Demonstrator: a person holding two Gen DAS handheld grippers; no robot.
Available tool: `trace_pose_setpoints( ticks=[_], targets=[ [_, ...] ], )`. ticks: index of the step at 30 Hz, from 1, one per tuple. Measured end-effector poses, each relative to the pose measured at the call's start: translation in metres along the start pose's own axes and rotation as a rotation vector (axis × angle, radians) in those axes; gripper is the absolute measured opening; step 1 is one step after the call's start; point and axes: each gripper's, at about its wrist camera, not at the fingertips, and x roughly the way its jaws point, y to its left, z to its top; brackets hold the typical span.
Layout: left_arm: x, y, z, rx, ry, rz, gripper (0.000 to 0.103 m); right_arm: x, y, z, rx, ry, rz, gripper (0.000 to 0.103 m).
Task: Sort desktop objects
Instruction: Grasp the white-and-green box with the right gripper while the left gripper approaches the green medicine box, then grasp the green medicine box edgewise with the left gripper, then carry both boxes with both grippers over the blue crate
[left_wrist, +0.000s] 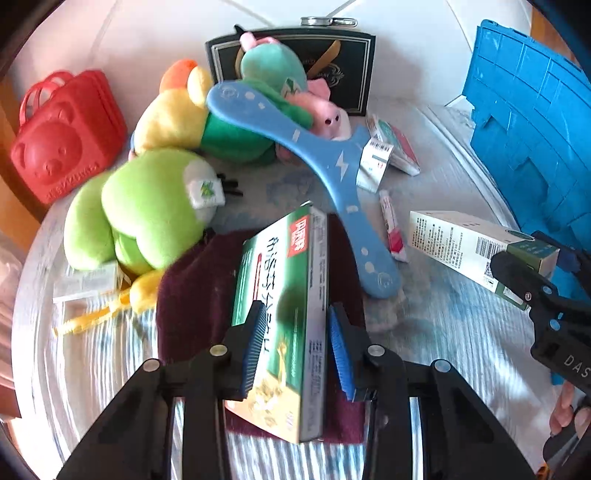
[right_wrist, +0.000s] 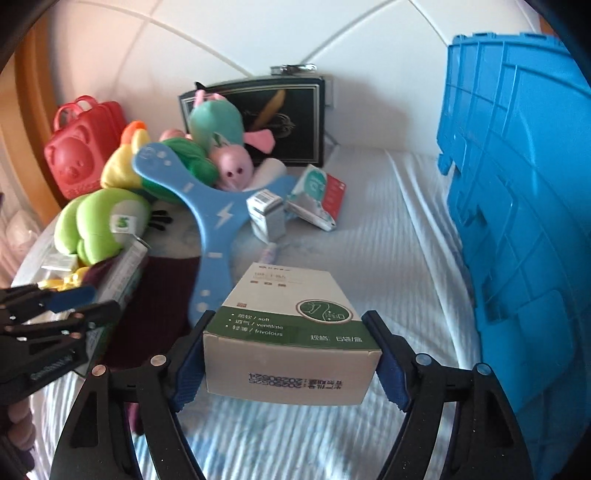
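- Green medicine box (left_wrist: 284, 317) is clamped between the left gripper (left_wrist: 295, 350) fingers, above the maroon cloth (left_wrist: 192, 295).
- White-green box (right_wrist: 291, 332) is gripped by the right gripper (right_wrist: 291, 365); both should be kept level.
- Blue crate (right_wrist: 517, 221), beyond on the right, is judged the likely destination.

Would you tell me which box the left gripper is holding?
The green box, edge-up between the left gripper pads; the white-and-green box sits in the right gripper.

The left gripper (left_wrist: 295, 343) tilts steeply down, blue-ribbed pads clamped on a green cardboard box (left_wrist: 284, 314) — the right gripper (right_wrist: 291, 354) likewise grips a white-and-green carton (right_wrist: 291, 332) by its sides.
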Motion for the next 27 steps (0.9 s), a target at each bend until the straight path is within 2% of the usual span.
trace_pose_setpoints(
  ticks=[2, 3, 6, 9, 12, 16, 20, 27],
  targets=[
    [-0.015, 0.02, -0.023, -0.003, 0.02, -0.006, 0.048, 0.002, 0.006, -0.006, -0.013, 0.04, -0.01, 0.078],
    [-0.01, 0.023, -0.027, -0.008, 0.03, 0.004, 0.058, 0.003, 0.008, -0.012, -0.016, 0.065, -0.016, 0.078],
    [-0.006, 0.035, -0.044, -0.036, 0.053, -0.008, 0.059, 0.008, 0.007, -0.034, -0.003, 0.124, -0.012, 0.078],
    [-0.006, 0.033, -0.047, -0.04, 0.039, -0.018, 0.048, 0.016, 0.001, -0.052, 0.034, 0.179, 0.006, 0.077],
    [-0.017, 0.02, -0.042, 0.023, -0.02, 0.028, 0.03, 0.012, -0.001, -0.058, 0.038, 0.177, 0.005, 0.077],
    [-0.038, 0.015, -0.034, 0.043, -0.094, 0.075, 0.02, -0.009, 0.001, -0.046, 0.031, 0.101, 0.021, 0.076],
    [-0.064, 0.021, -0.03, 0.01, -0.154, 0.075, 0.019, -0.038, 0.013, -0.029, -0.012, 0.006, 0.022, 0.076],
    [-0.132, 0.024, -0.029, -0.035, -0.331, 0.094, 0.019, -0.105, 0.036, -0.007, -0.079, -0.193, 0.0, 0.076]
  ],
)
